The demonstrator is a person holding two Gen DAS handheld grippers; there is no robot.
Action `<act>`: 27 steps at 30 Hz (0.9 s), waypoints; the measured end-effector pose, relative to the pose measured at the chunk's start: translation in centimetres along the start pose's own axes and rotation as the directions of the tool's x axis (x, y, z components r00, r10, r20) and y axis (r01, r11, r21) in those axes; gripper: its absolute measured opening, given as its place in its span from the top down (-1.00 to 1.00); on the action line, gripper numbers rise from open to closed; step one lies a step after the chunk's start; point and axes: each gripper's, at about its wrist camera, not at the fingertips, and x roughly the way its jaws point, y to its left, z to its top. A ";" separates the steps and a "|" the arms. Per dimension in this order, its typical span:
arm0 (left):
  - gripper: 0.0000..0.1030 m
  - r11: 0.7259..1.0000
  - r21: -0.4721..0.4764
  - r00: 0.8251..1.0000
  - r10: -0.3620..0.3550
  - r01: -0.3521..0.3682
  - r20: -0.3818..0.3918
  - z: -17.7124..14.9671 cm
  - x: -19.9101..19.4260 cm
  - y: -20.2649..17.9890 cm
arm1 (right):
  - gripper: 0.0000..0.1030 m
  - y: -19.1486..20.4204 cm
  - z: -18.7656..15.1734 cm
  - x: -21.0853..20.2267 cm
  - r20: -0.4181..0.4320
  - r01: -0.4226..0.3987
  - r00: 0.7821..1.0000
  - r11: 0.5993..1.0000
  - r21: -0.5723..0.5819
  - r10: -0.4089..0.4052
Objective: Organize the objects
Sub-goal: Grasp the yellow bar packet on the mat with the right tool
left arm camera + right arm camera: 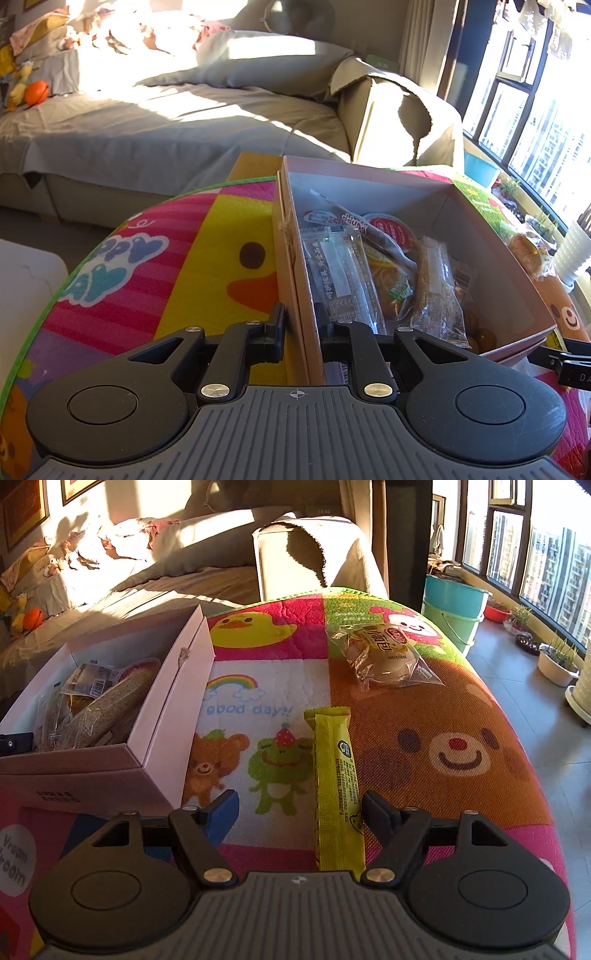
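Note:
A pink cardboard box (495,258) stands on the colourful mat, holding several wrapped snacks (354,273). My left gripper (301,321) is shut on the box's near left wall, one finger outside it and one inside. In the right wrist view the same box (155,738) sits at the left. A long yellow snack bar (334,775) lies flat on the mat between the fingers of my open right gripper (301,812), close to the right finger and not pressed by either pad. Farther back lies a bagged bun (384,653).
The cartoon-print mat (461,709) covers a rounded table that drops off at the right. Behind it are a grey sofa (166,122) and a draped carton (399,118). Teal and green buckets (454,605) and plant pots (554,664) stand by the window.

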 end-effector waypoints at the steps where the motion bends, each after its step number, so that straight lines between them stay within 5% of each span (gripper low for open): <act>1: 0.65 1.000 0.000 1.000 0.000 0.000 0.000 0.0 0.0 0.0 | -0.44 0.1 0.1 0.1 -0.001 0.001 1.000 1.000 -0.005 -0.001; 4: 0.66 1.000 -0.001 1.000 0.006 -0.006 0.000 0.0 0.0 -0.1 | -0.33 0.5 0.3 0.4 -0.002 0.016 1.000 1.000 -0.023 -0.016; 10: 0.69 1.000 0.020 1.000 0.015 -0.015 -0.001 0.2 0.3 -0.3 | 0.36 0.9 0.6 0.0 -0.011 0.024 1.000 0.998 -0.056 -0.025; 13: 0.69 1.000 0.023 1.000 0.010 -0.010 -0.001 0.1 0.4 -0.1 | 0.55 0.7 0.5 -0.5 -0.030 0.022 0.999 0.997 -0.068 -0.024; 27: 0.66 1.000 0.010 1.000 -0.020 0.020 0.005 0.0 0.4 0.5 | 0.59 -0.5 -1.2 -8.3 -0.059 -0.012 0.998 0.999 -0.046 0.009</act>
